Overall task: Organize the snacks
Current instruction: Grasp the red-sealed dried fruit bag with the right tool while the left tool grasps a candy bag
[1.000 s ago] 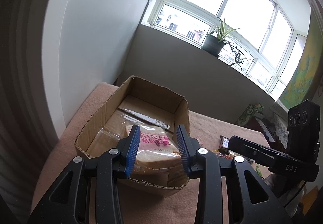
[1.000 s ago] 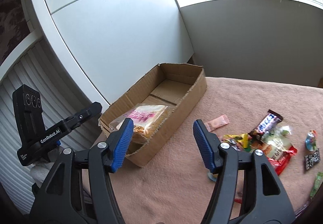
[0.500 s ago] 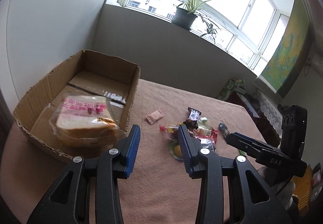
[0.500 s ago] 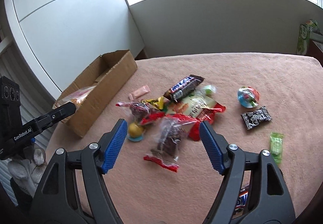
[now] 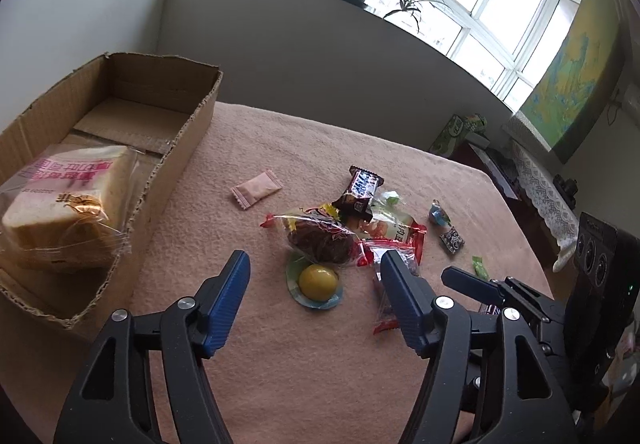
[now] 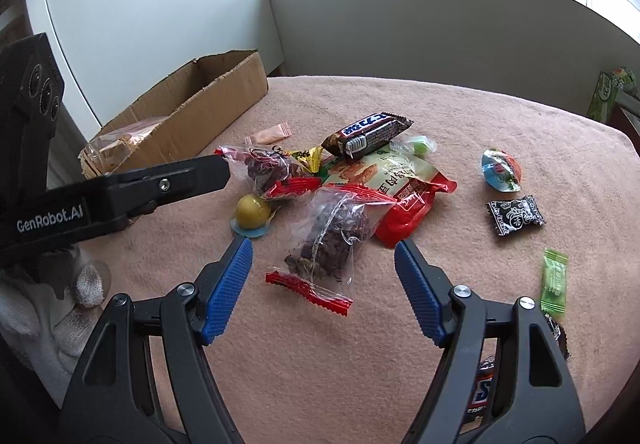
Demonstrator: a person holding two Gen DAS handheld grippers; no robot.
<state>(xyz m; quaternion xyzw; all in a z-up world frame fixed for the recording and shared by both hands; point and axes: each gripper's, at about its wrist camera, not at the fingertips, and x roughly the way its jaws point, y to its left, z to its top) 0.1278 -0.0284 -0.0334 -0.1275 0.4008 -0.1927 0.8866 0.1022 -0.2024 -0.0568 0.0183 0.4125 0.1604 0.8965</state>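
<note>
One brown cardboard box (image 5: 120, 116) on pink cloth (image 5: 320, 364), holding one clear-bagged bread loaf (image 5: 60, 204). Two clear red-edged bags of dark snacks (image 6: 332, 236). Green sachet (image 6: 554, 280) fully visible only from right wrist. Left gripper (image 5: 314, 300) opening, empty, over yellow jelly cup (image 5: 317, 281); right gripper (image 6: 324, 276) spread, empty.
</note>
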